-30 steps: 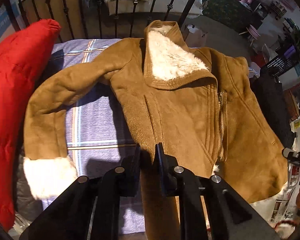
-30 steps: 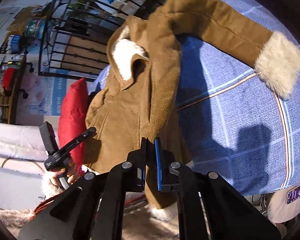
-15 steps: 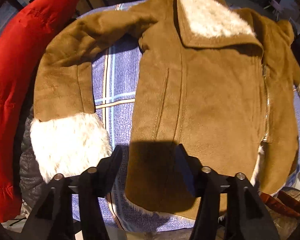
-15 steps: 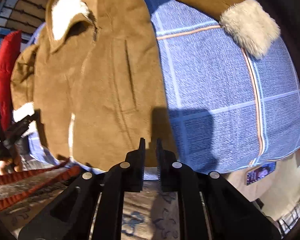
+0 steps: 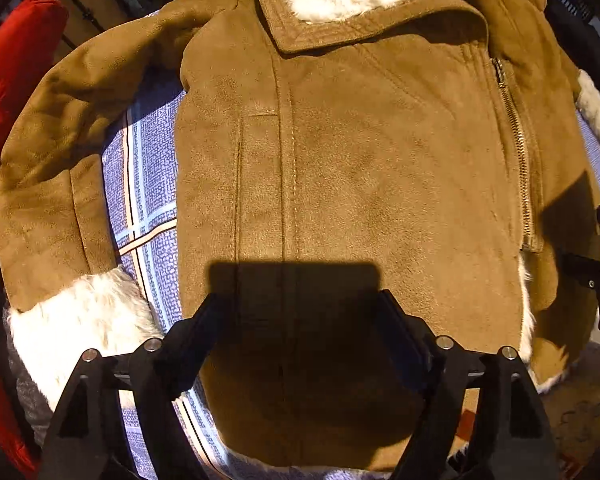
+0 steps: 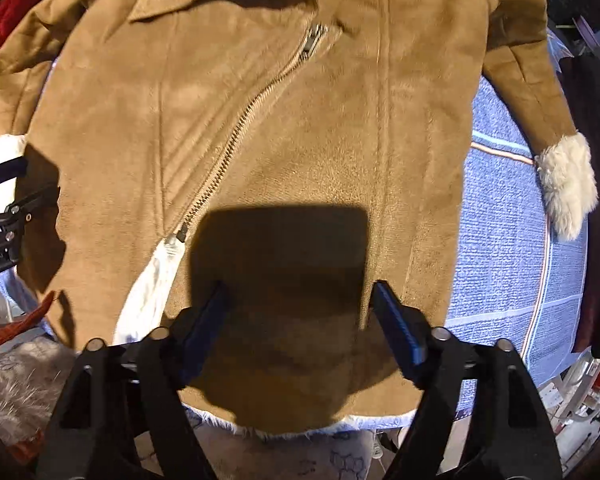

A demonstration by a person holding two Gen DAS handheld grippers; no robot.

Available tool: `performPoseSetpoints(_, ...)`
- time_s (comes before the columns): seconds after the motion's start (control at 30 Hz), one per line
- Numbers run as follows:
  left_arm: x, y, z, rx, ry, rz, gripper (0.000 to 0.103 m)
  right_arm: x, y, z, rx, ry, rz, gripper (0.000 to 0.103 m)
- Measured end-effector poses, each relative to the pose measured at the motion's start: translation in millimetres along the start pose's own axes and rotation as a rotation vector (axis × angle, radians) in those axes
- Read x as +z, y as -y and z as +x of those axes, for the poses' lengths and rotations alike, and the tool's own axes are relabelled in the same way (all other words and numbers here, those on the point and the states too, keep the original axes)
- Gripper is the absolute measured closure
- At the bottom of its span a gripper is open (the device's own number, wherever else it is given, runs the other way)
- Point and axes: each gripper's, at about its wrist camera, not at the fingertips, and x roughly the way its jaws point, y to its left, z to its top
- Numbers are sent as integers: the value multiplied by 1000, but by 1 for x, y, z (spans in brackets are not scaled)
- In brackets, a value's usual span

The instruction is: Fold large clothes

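A tan suede jacket [image 5: 360, 152] with white fleece collar and cuffs lies front-up, zipped, on a blue checked bedspread [image 5: 144, 184]. Its left sleeve bends down to a white cuff [image 5: 80, 320]. My left gripper [image 5: 300, 316] hangs just above the lower left front, jaws opening wide, nothing pinched between them. In the right wrist view the jacket [image 6: 280, 120] fills the frame, with its slanted zip [image 6: 244, 120] and right cuff [image 6: 568, 184]. Above the hem, my right gripper [image 6: 300, 308] has its jaws opening wide over the suede, pads not pressing.
A red padded garment [image 5: 8, 92] lies along the bed's left side. A black metal bed rail [image 5: 80, 12] runs behind. The bedspread [image 6: 512, 264] shows to the right of the jacket. A grey furry rug [image 6: 16, 384] and patterned floor lie below the bed's edge.
Both grippers have come down close over the jacket's lower front, and both have gone from shut to wide open. The jacket lies as before.
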Motion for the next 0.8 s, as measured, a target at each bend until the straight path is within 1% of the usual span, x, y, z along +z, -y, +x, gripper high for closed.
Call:
performPoseSetpoints(0.03,1,-2,2,17,4,-7,10,1,3,7,-18,-18,30,5)
performPoseSetpoints(0.07,3,-4,6,20,-4,-14,5,2,9,13,-6,-39,83,5)
performPoseSetpoints(0.13,6,-12,17,-35,-34,-35,5,3,19,19,48,-72,151,5)
performPoseSetpoints(0.2,8,-15,24,-68,-50,-46,5,3,27,23,83,-74,159,5)
performPoseSetpoints(0.4,11,-11,27,-55,-58,-47,5,1,40,28,129,-47,183,4)
performPoseSetpoints(0.43,12,-11,23,-53,-62,-56,5,-3,41,30,140,-44,188,4)
performPoseSetpoints(0.47,14,-13,16,-56,-64,-84,7,-3,44,32,155,-43,193,4)
performPoseSetpoints(0.5,15,-17,6,-66,-51,-114,10,-5,48,35,161,-48,191,4)
performPoseSetpoints(0.53,18,-21,-9,-94,-12,-140,11,-3,51,35,168,-70,183,4)
performPoseSetpoints(0.57,22,-24,-25,-115,33,-149,11,-2,57,37,174,-101,171,4)
performPoseSetpoints(0.6,28,-27,-41,-119,77,-146,11,2,62,35,177,-144,167,5)
performPoseSetpoints(0.63,36,-29,-57,-117,125,-131,11,4,70,26,179,-156,185,5)
performPoseSetpoints(0.67,47,-30,-70,-118,167,-104,11,7,80,12,193,-113,209,5)
performPoseSetpoints(0.7,62,-31,-78,-109,192,-69,14,8,89,-5,211,-48,224,5)
performPoseSetpoints(0.73,77,-30,-81,-93,200,-40,17,9,99,-23,225,24,219,5)
performPoseSetpoints(0.77,98,-30,-79,-72,196,-17,22,10,104,-33,223,59,201,5)
performPoseSetpoints(0.8,118,-38,-73,-55,185,-9,27,10,111,-42,211,89,175,5)
